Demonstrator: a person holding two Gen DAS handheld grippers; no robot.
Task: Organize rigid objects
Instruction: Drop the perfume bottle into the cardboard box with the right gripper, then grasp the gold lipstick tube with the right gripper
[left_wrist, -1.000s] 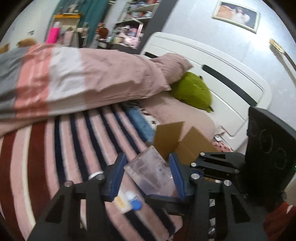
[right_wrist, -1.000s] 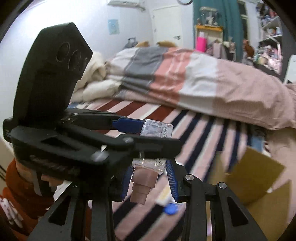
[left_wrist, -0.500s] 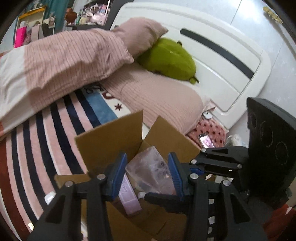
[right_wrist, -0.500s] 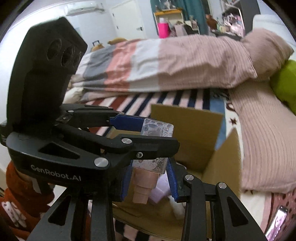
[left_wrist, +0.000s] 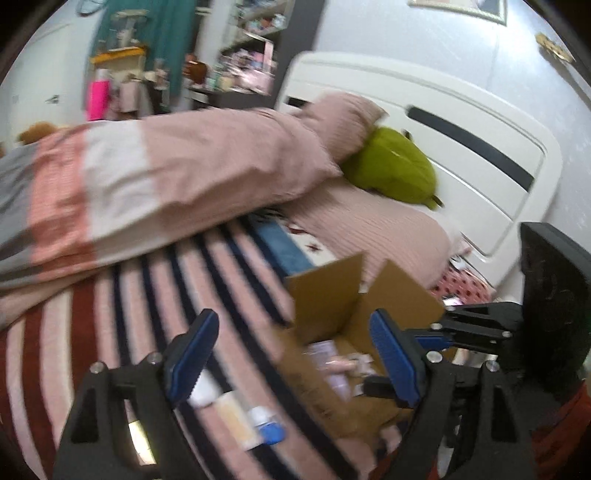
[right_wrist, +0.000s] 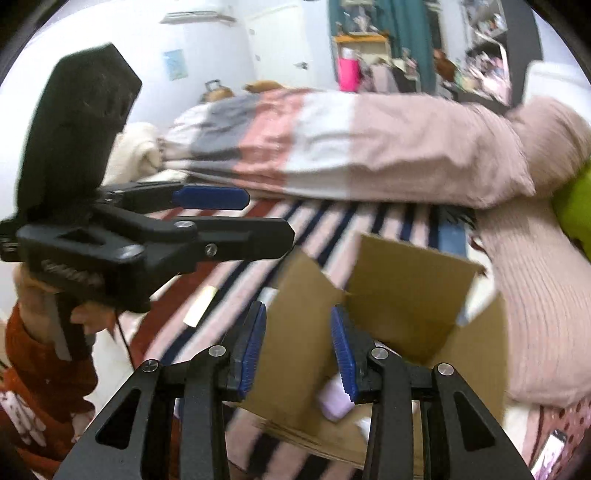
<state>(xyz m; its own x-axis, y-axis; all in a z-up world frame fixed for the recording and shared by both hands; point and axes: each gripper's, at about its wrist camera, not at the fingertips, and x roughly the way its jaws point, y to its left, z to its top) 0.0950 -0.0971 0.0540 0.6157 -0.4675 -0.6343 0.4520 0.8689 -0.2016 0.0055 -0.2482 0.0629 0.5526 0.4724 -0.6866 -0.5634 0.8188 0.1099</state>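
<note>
An open cardboard box (left_wrist: 332, 295) (right_wrist: 410, 288) sits on the striped bed cover. Several small bottles and packets lie inside it (left_wrist: 332, 369), and a pale pink item (right_wrist: 334, 400) shows in the right wrist view. My left gripper (left_wrist: 295, 354) is open and empty, above the box's left edge. My right gripper (right_wrist: 297, 347) is open and empty, above the box's near flap. Loose small items lie on the cover left of the box: a cream packet (left_wrist: 236, 417) and a blue-capped bottle (left_wrist: 267, 424).
A rolled pink, white and grey duvet (left_wrist: 147, 184) lies across the bed behind the box. A green plush (left_wrist: 395, 170) and a pink pillow (left_wrist: 369, 229) lie by the white headboard (left_wrist: 461, 147). A phone (right_wrist: 550, 450) lies right of the box.
Both grippers have opened and let go of the clear block and the bottle over the box. Both have drawn back and risen; the views are blurred by motion.
</note>
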